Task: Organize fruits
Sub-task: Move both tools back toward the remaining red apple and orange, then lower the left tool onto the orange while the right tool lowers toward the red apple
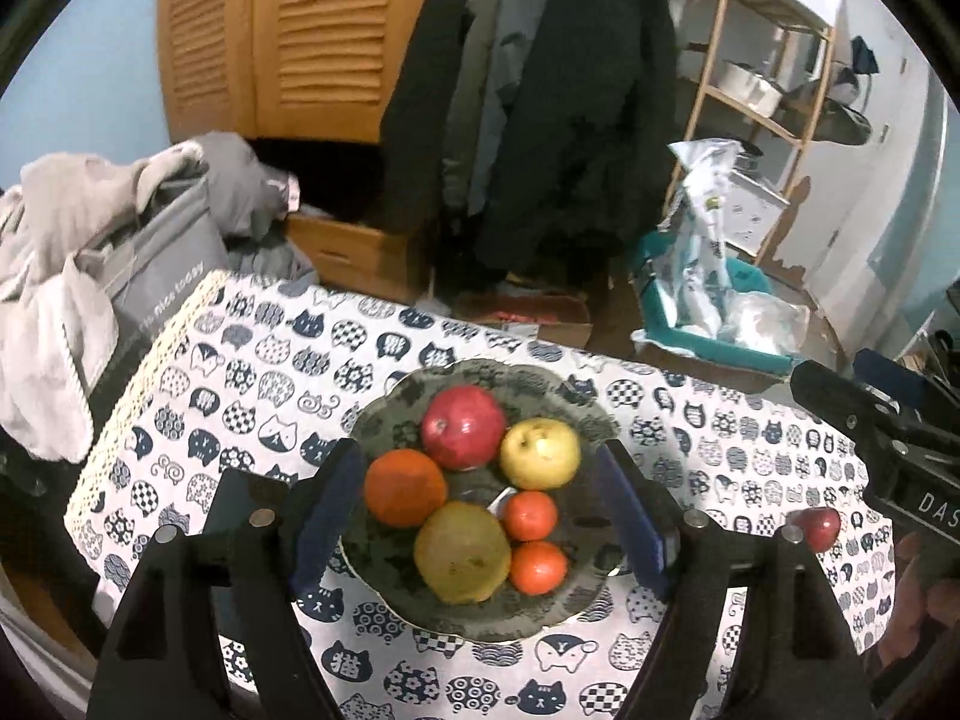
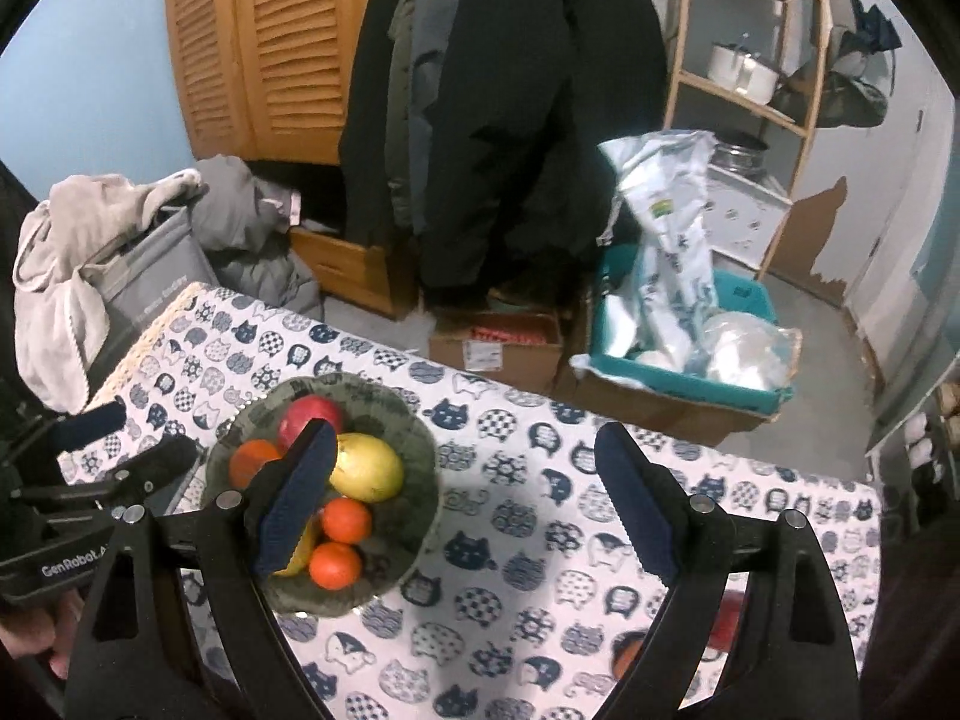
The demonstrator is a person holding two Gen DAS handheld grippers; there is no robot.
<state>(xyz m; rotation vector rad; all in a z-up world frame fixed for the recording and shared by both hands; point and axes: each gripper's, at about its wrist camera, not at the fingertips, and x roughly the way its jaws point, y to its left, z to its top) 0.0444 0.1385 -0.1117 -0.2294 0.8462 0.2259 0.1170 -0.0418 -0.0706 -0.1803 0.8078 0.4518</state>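
Note:
A dark green plate on the cat-print tablecloth holds a red pomegranate, a yellow apple, an orange, a yellow-green fruit and two tangerines. My left gripper hovers open above the plate, gripping nothing. A small red apple lies on the cloth to the right. In the right wrist view the plate sits at left. My right gripper is open over bare cloth. A red fruit and an orange one show partly behind its right finger.
A grey bag heaped with clothes stands off the table's left end. Beyond the far edge are cardboard boxes, a teal bin of plastic bags, hanging coats and a wooden shelf rack. A hand shows at lower left.

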